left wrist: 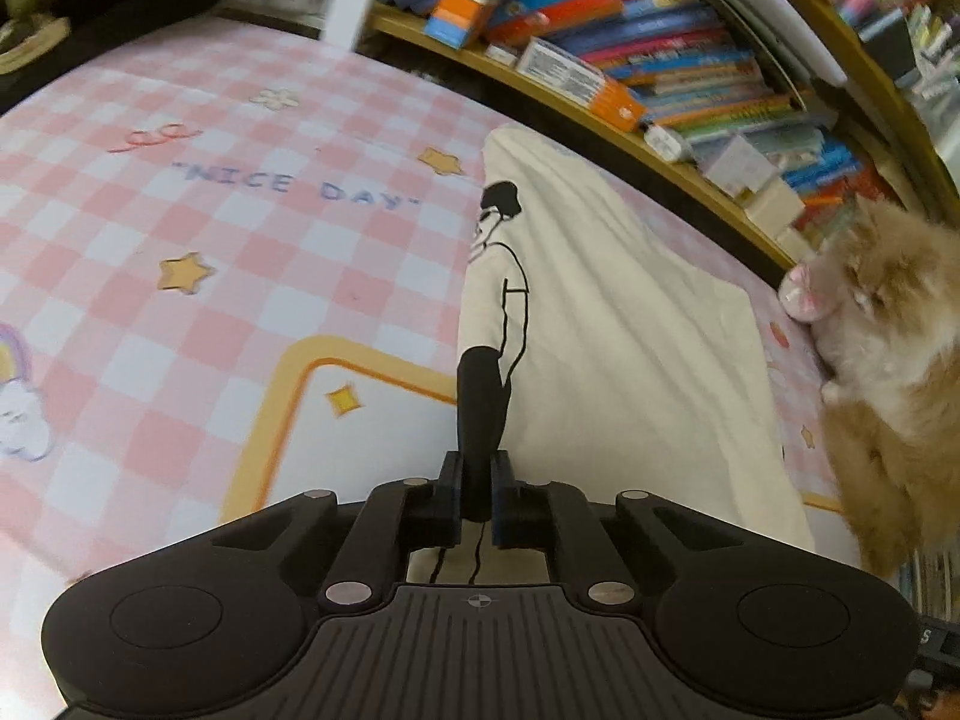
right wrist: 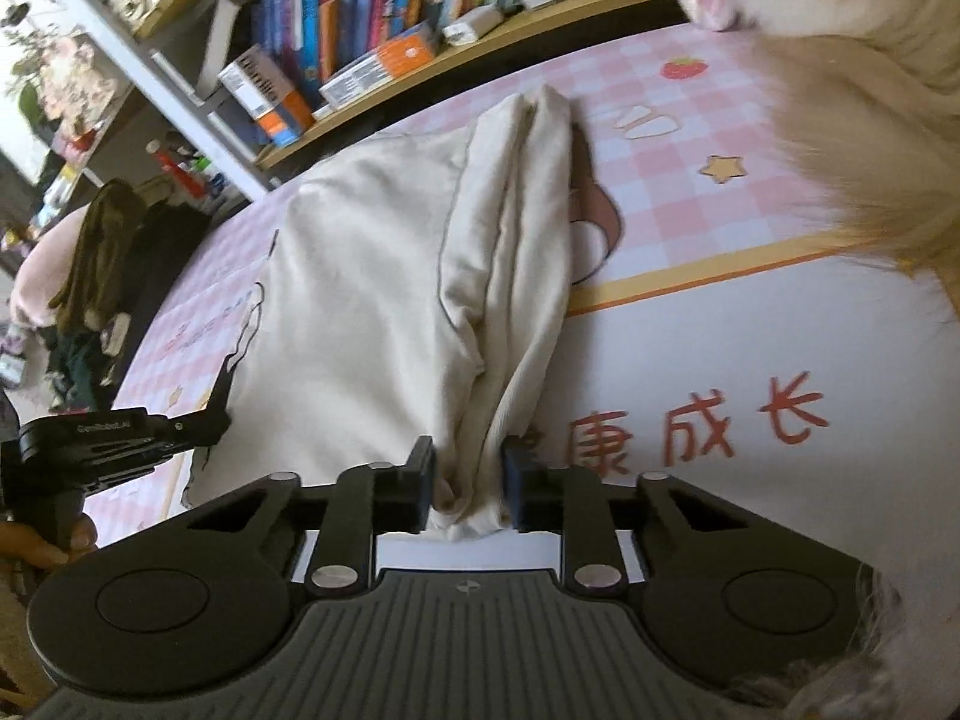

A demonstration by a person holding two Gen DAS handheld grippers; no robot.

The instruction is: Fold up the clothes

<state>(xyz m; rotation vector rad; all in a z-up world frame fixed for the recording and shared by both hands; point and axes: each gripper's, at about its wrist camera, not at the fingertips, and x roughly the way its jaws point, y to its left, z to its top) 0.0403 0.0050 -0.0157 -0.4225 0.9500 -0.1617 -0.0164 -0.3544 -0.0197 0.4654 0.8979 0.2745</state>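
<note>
Left wrist view: my left gripper (left wrist: pixel 477 495) is pinching one edge of the cream shirt (left wrist: pixel 612 324), jaws clamped tight on a fold carrying a black print. The shirt is lying stretched away from me over the pink checked mat (left wrist: pixel 198 192). A fluffy cat (left wrist: pixel 894 372) is sitting just beside the shirt's right edge, and a bookshelf (left wrist: pixel 660 60) is running behind.

Right wrist view: my right gripper (right wrist: pixel 468 489) is gripping a bunched edge of the shirt (right wrist: pixel 372 276), jaws closed on the gathered cloth. The shirt is lying on the mat (right wrist: pixel 690 120), folds running away from me. My left gripper (right wrist: pixel 210 417) is holding the shirt's far edge, and the cat's fur (right wrist: pixel 870 180) is filling the right side.
</note>
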